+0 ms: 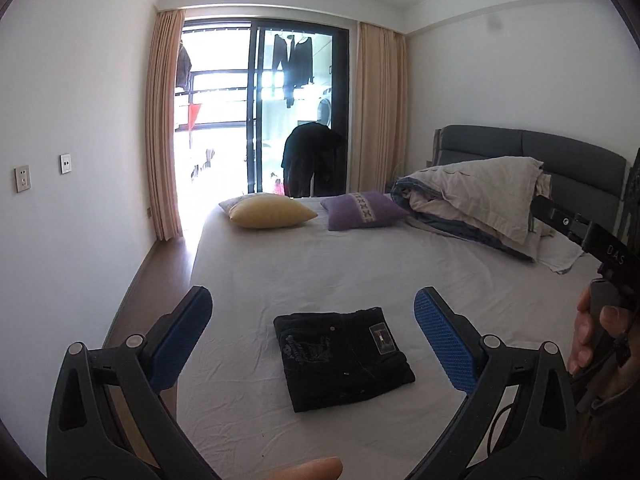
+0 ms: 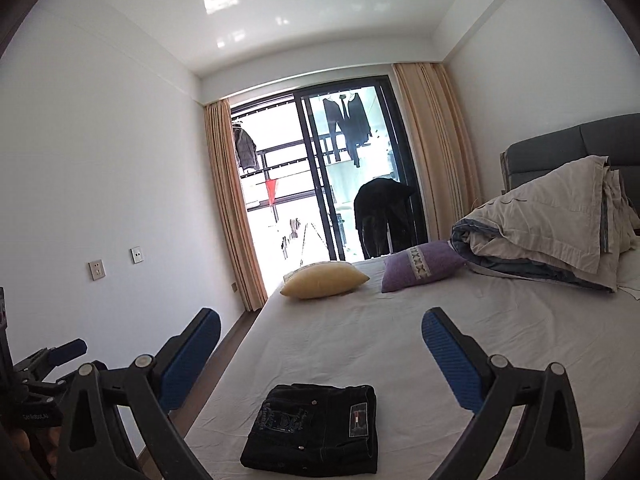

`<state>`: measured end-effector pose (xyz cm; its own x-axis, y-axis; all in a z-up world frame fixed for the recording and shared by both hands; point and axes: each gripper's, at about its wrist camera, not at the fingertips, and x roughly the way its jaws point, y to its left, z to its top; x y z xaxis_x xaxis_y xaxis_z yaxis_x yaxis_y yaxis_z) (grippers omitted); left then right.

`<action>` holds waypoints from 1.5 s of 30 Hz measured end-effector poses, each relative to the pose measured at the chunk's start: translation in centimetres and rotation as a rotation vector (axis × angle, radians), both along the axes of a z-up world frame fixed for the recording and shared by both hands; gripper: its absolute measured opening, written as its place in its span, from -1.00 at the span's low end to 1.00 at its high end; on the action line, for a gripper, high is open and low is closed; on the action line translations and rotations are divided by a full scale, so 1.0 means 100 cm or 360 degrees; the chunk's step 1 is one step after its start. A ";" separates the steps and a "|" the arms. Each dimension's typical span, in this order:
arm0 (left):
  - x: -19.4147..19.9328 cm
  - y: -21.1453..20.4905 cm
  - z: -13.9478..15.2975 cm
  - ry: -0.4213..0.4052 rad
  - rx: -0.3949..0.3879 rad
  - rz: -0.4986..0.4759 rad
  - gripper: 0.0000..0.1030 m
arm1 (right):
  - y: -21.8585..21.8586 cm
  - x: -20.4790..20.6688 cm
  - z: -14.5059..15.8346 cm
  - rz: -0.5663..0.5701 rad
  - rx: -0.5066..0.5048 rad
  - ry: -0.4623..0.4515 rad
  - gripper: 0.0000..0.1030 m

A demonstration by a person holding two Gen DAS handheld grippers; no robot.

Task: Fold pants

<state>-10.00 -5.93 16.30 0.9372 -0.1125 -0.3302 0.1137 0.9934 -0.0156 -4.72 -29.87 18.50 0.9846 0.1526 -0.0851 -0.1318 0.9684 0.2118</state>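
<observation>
You are holding both the left gripper (image 1: pixel 314 300) and right gripper (image 2: pixel 322 322) spread and empty, so keep clear of the folded pants (image 1: pixel 344 354) at 6 o'clock.

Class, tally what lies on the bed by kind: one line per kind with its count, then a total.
Folded pants: 1
Cushions: 2, yellow cushion and purple cushion
Heaped quilt: 1
Total: 4

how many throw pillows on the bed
2: a yellow pillow at the far end of the bed near the window, and a purple pillow beside it, by the heaped duvet, which could hide more.
</observation>
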 end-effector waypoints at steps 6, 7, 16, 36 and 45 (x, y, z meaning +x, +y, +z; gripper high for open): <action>0.017 0.001 -0.034 0.0304 0.0041 0.0229 1.00 | 0.017 -0.004 -0.012 -0.0047 -0.0099 0.0127 1.00; 0.020 0.001 -0.043 0.0348 0.0048 0.0258 1.00 | 0.020 -0.003 -0.015 -0.0042 -0.0115 0.0162 1.00; 0.058 -0.005 -0.093 0.0534 0.0054 0.0308 1.00 | 0.050 0.027 -0.072 -0.0060 -0.0161 0.0587 1.00; 0.090 -0.008 -0.127 0.0648 0.0056 0.0276 1.00 | 0.066 0.040 -0.094 -0.0033 -0.0224 0.0735 1.00; 0.092 -0.006 -0.129 0.0662 0.0053 0.0280 1.00 | 0.068 0.044 -0.097 -0.0017 -0.0235 0.0763 1.00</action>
